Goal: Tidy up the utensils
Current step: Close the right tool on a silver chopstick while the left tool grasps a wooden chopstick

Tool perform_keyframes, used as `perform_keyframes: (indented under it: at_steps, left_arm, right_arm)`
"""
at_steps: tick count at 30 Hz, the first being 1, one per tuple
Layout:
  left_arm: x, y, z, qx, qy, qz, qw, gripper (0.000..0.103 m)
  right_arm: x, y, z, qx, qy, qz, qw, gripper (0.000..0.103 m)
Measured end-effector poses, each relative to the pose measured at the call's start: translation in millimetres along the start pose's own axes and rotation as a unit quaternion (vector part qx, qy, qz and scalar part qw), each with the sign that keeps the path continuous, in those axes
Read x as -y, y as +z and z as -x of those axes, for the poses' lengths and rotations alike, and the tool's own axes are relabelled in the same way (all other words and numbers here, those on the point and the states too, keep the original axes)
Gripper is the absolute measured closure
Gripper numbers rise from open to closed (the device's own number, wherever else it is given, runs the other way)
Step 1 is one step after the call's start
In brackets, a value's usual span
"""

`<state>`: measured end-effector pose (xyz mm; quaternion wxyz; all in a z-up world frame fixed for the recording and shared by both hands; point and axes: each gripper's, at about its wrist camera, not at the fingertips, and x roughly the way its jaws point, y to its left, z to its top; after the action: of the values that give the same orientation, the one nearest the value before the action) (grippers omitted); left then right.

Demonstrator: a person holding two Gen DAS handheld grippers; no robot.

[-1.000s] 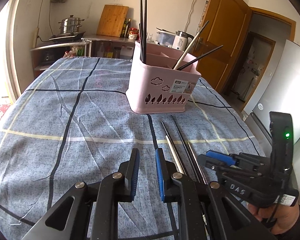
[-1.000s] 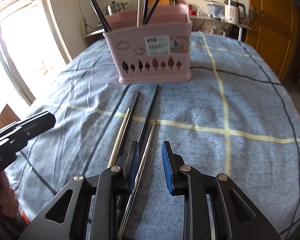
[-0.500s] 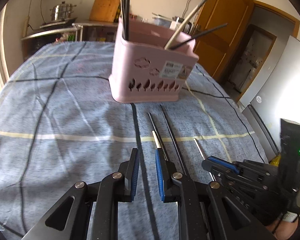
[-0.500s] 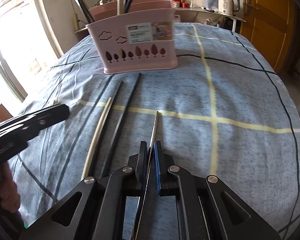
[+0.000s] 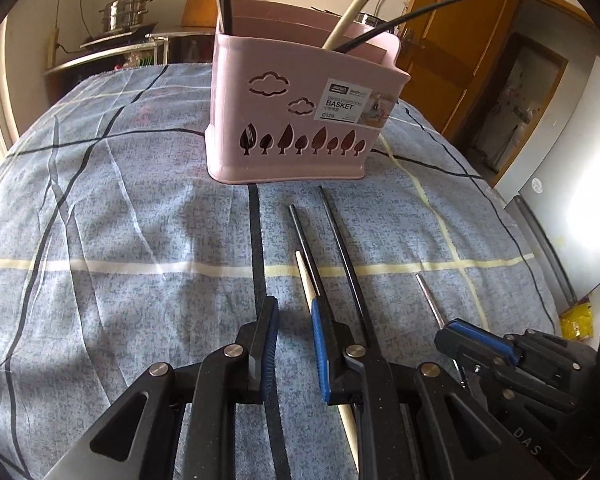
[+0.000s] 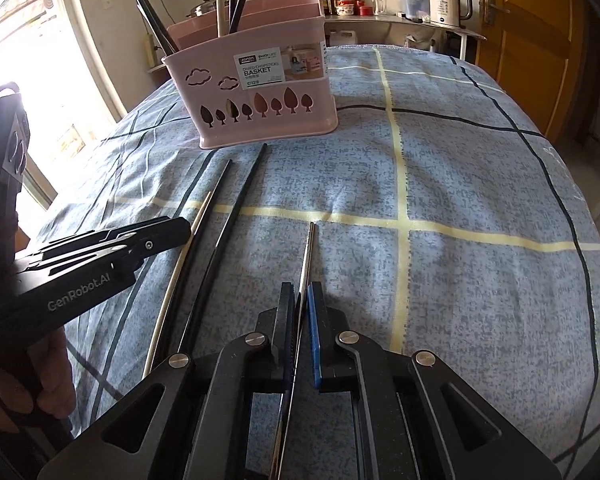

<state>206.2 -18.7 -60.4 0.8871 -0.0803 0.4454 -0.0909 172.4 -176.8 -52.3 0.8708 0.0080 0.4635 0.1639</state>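
R gripper (image 6: 299, 312) fingers, spread 1 s ago, now pinch metal chopstick (image 6: 307, 252) lengthwise btwn them; L gripper (image 5: 294, 340) fingers spread, empty; basket (image 6: 260, 108) ahead, lift likely next.

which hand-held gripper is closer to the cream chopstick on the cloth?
Left. The left hand-held gripper is open right over the cream chopstick, which runs under its right finger. The right hand-held gripper is off to the side, shut on the metal chopstick.
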Motion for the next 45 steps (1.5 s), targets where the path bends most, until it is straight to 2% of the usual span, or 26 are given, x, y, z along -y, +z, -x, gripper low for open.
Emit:
perform_keyframes:
  at_steps: [5, 13, 15, 18, 19, 26, 34, 38, 45]
  left_arm:
    - [5, 3, -3, 0.003, 0.011, -0.006, 0.9999, 0.079]
    - [13, -1, -2, 0.004, 0.035, -0.046, 0.9983, 0.078]
    - [11, -2, 1, 0.0, 0.034, -0.053, 0.998, 0.08]
    - [2, -5, 7, -0.006, 0.034, -0.049, 0.9982, 0.094]
    - [-4, -7, 10, -0.005, 0.034, -0.046, 0.9983, 0.095]
    - [-36, -7, 21, -0.018, 0.021, -0.02, 0.9994, 0.095]
    - [-44, 9, 10, -0.037, -0.006, 0.011, 0.9992, 0.092]
    - [-38, 14, 5, -0.038, 0.009, 0.001, 0.9992, 0.092]
    - [-25, 18, -1, -0.039, 0.033, -0.034, 0.9981, 0.093]
  right_arm:
    - [1, -1, 0, 0.0, 0.001, -0.001, 1.0, 0.096]
    - [3, -2, 2, 0.0, 0.001, -0.002, 1.0, 0.096]
    - [4, -2, 2, -0.001, 0.001, -0.001, 1.0, 0.096]
    - [6, -2, 3, -0.001, 0.001, -0.002, 1.0, 0.096]
    - [6, -3, 3, -0.001, 0.001, -0.002, 1.0, 0.096]
    - [9, -2, 4, -0.007, 0.004, -0.008, 1.0, 0.096]
    - [11, 15, -7, -0.026, 0.007, -0.006, 1.0, 0.096]
    - [5, 25, -15, -0.031, -0.004, 0.012, 0.999, 0.096]
    - [4, 37, -23, -0.033, -0.007, 0.009, 0.999, 0.099]
